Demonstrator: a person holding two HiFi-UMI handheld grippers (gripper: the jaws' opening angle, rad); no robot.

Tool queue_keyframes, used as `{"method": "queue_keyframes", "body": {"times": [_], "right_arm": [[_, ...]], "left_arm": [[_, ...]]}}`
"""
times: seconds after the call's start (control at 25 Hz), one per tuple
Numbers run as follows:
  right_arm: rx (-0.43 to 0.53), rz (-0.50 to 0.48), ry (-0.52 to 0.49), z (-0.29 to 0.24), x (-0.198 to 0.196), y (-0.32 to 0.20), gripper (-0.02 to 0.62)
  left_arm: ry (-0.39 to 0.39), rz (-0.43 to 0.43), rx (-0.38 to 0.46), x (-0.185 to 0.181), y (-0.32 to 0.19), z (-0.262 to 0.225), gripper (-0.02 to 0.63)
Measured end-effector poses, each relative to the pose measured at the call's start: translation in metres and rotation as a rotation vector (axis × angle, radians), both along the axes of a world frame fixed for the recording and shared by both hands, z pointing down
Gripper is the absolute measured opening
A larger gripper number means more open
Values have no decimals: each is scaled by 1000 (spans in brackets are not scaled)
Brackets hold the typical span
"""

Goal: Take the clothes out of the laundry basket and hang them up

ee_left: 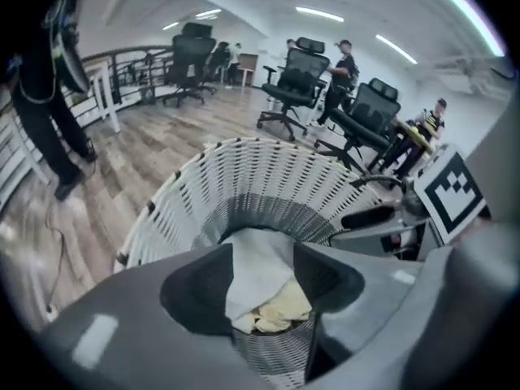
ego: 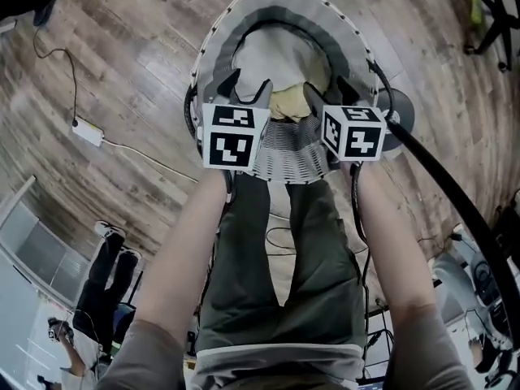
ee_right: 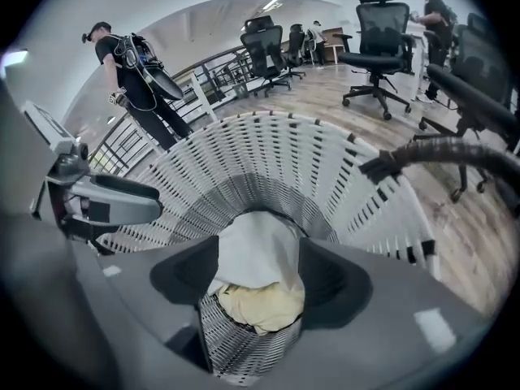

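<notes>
A white slatted laundry basket (ego: 213,39) stands on the wood floor right below me. Inside lie a white cloth (ego: 276,59) and a pale yellow cloth (ego: 291,102). My left gripper (ego: 248,92) and right gripper (ego: 329,96) hang side by side over the basket's near rim, both open and holding nothing. In the left gripper view the left gripper (ee_left: 262,279) frames the white cloth (ee_left: 256,266) and yellow cloth (ee_left: 280,307) deep in the basket (ee_left: 268,177). The right gripper (ee_right: 258,275) looks down on the same white cloth (ee_right: 256,250) and yellow cloth (ee_right: 260,303) in the basket (ee_right: 268,161).
A black stand (ego: 455,201) with a round base (ego: 398,112) leans past the basket's right side. A white adapter (ego: 88,131) and its cable lie on the floor at left. Office chairs (ee_left: 296,88) and standing people (ee_right: 134,71) fill the room beyond.
</notes>
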State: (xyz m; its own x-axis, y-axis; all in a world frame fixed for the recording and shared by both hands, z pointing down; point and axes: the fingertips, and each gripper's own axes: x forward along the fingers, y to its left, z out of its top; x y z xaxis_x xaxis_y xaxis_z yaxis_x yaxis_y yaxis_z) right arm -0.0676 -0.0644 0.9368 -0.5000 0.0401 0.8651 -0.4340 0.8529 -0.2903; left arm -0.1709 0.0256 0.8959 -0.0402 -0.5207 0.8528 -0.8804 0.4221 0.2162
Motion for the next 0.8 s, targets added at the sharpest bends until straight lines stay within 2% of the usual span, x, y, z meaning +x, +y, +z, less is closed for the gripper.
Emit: {"method": "queue_keyframes", "body": {"times": [0.08, 0.16, 0.4, 0.48, 0.64, 0.8], "right_arm": [[-7, 0, 5, 9, 1, 0, 319], [-8, -4, 9, 16, 0, 0, 319], [-27, 5, 9, 46, -9, -6, 324], [-22, 8, 7, 59, -13, -9, 325], [-19, -4, 39, 96, -16, -12, 336], [-9, 35, 55, 134, -17, -20, 344]], "left_arm": [[59, -84, -13, -1, 6, 18, 236], [64, -114, -48, -5, 15, 38, 236], [-26, -13, -153, -8, 26, 92, 236], [10, -23, -178, -3, 26, 114, 236], [121, -140, -240, 3, 40, 160, 236], [114, -85, -253, 3, 33, 190, 238]]}}
